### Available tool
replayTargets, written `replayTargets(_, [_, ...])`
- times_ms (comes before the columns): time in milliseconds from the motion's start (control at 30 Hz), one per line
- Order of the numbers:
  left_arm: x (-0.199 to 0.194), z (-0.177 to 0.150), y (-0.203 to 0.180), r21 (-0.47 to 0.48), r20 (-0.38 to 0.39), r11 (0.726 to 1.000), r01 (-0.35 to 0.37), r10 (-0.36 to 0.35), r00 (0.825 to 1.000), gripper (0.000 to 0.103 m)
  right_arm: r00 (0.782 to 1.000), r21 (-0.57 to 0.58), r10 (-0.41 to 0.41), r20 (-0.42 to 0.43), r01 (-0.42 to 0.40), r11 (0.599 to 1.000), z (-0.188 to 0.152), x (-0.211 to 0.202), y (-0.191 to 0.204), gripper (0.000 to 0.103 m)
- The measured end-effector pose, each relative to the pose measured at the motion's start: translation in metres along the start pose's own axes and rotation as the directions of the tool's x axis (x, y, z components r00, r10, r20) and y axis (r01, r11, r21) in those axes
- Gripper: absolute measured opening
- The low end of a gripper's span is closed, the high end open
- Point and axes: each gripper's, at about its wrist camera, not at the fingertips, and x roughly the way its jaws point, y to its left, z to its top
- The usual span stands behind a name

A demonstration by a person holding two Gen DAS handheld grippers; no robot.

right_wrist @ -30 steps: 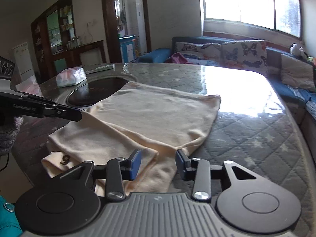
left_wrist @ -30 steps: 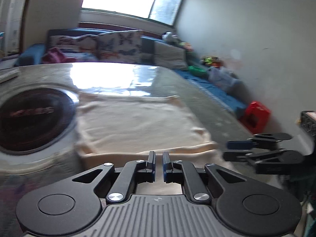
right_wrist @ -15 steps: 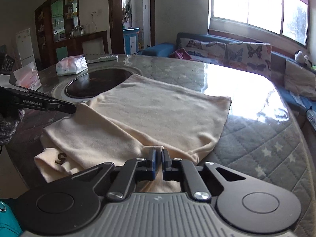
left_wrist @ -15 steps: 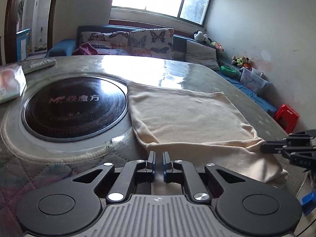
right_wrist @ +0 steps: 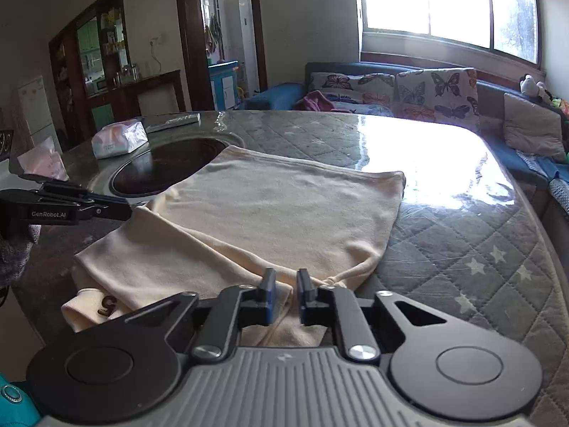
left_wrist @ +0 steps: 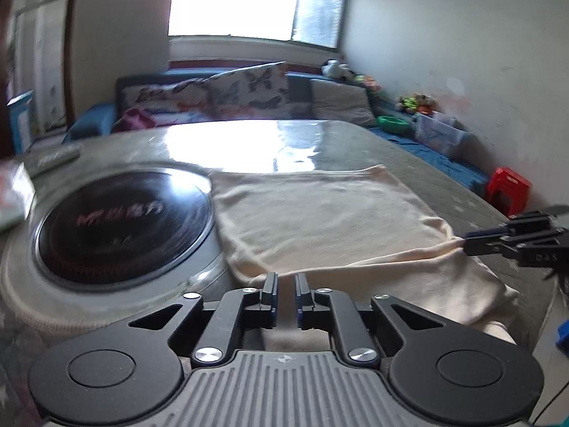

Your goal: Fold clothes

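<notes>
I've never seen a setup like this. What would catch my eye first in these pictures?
Most striking is the cream garment spread flat on the quilted grey table, its near part folded over. At its near edge, the left gripper and the right gripper each pinch a fold of the cloth. Left of the garment, a round black cooktop is set into the table, and a sofa with butterfly cushions sits under the bright window.

Daylight from the blown-out window at 12 o'clock throws white glare across the table, the left view smeared by motion blur at 9 o'clock, the right sharp, both bowed and dark-cornered at the fisheye rim.
</notes>
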Motion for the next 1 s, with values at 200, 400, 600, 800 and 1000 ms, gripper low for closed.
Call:
replayTargets(200, [0.018,0.002,-0.02,0.17,-0.014,0.985,0.037,-0.035,0.999,0.027,1.0,-0.005,0.002,-0.03,-0.002,1.0,-0.005,0.011,0.005,0.011])
replayTargets(400, [0.027,-0.003,-0.024,0.24,-0.019,0.97,0.048,-0.045,0.999,0.006,1.0,-0.056,-0.024,0.01,0.025,0.998,0.0,0.0,0.014,0.006])
replayTargets(600, [0.022,-0.005,-0.016,0.195,0.021,0.98,-0.024,0.02,1.0,0.0,0.997,-0.059,-0.058,0.058,0.061,0.996,0.006,-0.008,0.017,0.006])
replayTargets(800, [0.019,-0.004,-0.008,0.141,0.021,0.988,-0.062,0.06,0.998,0.0,0.995,-0.021,-0.094,0.016,0.094,0.995,-0.004,0.006,0.006,0.01])
replayTargets(1000, [0.005,-0.004,-0.022,0.152,0.0,0.987,0.053,-0.054,0.999,0.003,0.999,-0.113,-0.018,0.041,0.022,0.993,0.003,-0.009,0.022,0.014])
